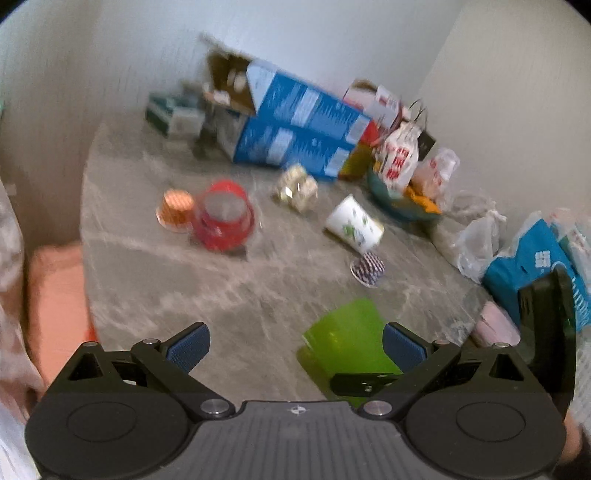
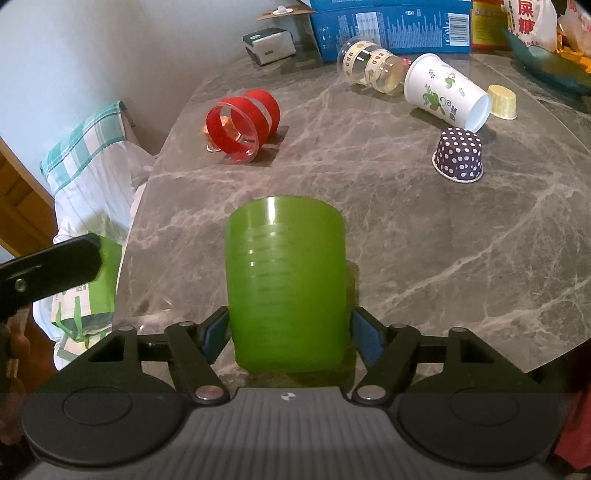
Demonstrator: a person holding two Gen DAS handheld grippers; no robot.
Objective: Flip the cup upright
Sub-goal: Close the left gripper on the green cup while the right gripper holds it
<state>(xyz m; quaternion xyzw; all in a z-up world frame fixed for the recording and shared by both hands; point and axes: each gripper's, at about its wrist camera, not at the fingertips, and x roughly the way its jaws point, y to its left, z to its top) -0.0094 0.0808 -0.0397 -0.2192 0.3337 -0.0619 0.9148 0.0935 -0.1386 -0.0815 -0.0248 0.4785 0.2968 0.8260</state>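
A green plastic cup [image 2: 287, 284] lies on its side on the grey marble table [image 2: 461, 240], its closed base pointing away from me. My right gripper [image 2: 290, 332] has its blue pads on both sides of the cup near its rim end, closed against it. In the blurred left wrist view the same green cup [image 1: 345, 336] sits low right of centre with the right gripper's finger across it. My left gripper [image 1: 295, 347] is open and empty, just left of the cup.
Other cups lie or stand around: a red cup [image 2: 242, 122], a white printed paper cup [image 2: 445, 92], a clear cup [image 2: 369, 66], an upside-down polka-dot cup [image 2: 458, 155], a small yellow cup [image 2: 502, 101]. Blue boxes [image 2: 391, 26] and bags [image 1: 480, 240] crowd the far edge.
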